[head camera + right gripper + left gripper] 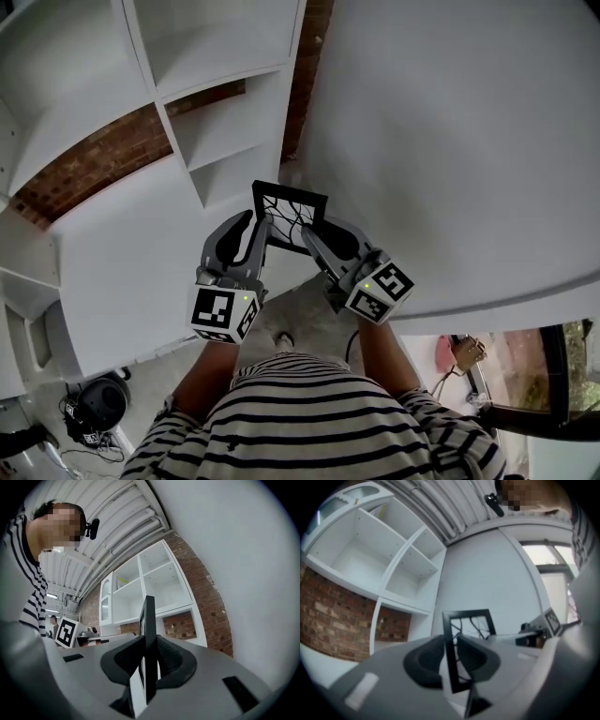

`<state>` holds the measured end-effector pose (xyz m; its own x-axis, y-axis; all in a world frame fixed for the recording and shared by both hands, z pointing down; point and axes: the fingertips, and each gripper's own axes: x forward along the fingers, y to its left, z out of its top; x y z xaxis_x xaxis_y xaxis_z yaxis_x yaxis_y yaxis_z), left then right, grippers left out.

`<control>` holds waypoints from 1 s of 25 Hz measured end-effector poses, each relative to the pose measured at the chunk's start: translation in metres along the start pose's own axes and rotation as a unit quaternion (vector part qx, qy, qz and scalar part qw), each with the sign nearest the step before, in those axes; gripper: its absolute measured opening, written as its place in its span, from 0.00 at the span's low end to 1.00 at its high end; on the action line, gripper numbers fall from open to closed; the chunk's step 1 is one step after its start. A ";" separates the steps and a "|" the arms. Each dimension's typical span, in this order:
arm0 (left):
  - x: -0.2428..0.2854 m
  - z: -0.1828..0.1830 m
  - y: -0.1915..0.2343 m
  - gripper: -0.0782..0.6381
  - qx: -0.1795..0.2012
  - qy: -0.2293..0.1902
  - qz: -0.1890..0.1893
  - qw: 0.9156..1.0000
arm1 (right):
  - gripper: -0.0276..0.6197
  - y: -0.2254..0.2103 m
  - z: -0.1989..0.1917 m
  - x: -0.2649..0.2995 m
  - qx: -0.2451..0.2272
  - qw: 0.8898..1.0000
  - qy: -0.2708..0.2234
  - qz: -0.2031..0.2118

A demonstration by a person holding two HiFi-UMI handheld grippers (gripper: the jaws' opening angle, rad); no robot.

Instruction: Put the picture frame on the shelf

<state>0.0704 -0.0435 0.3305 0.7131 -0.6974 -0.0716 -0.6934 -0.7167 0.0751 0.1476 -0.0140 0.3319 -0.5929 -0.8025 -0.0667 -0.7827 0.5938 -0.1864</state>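
You hold both arms out in front of your chest. Your bare left forearm and right forearm angle inward, so the two tools sit just beside each other. Your left hand-held gripper points away from you, and its jaws are clamped on the left side of the frame with one pad against each face. Your right hand-held gripper is tilted slightly to the left. Its jaws are closed on the frame's right side, which stands edge-on between the pads. Both marker cubes are at the near ends, toward your body.

Black picture frame, midair, near white shelf
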 end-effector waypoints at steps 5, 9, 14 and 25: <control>0.010 -0.007 0.020 0.25 -0.005 0.017 0.024 1.000 | 0.15 -0.006 0.000 0.022 -0.003 1.000 0.000 0.020; 0.023 -0.013 0.040 0.26 -0.028 0.023 0.042 0.998 | 0.15 -0.012 -0.002 0.043 -0.003 0.999 0.007 0.032; 0.039 -0.023 0.074 0.29 -0.051 0.043 0.060 0.996 | 0.15 -0.020 0.012 0.074 -0.008 0.999 -0.007 0.051; 0.073 -0.021 0.119 0.29 -0.078 0.034 0.041 0.996 | 0.15 -0.030 0.028 0.131 -0.027 0.997 -0.015 0.067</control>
<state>0.0416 -0.1797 0.3552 0.6634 -0.7483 0.0080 -0.7290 -0.6439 0.2323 0.0993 -0.1385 0.3017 -0.6879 -0.7162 -0.1174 -0.7060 0.6979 -0.1203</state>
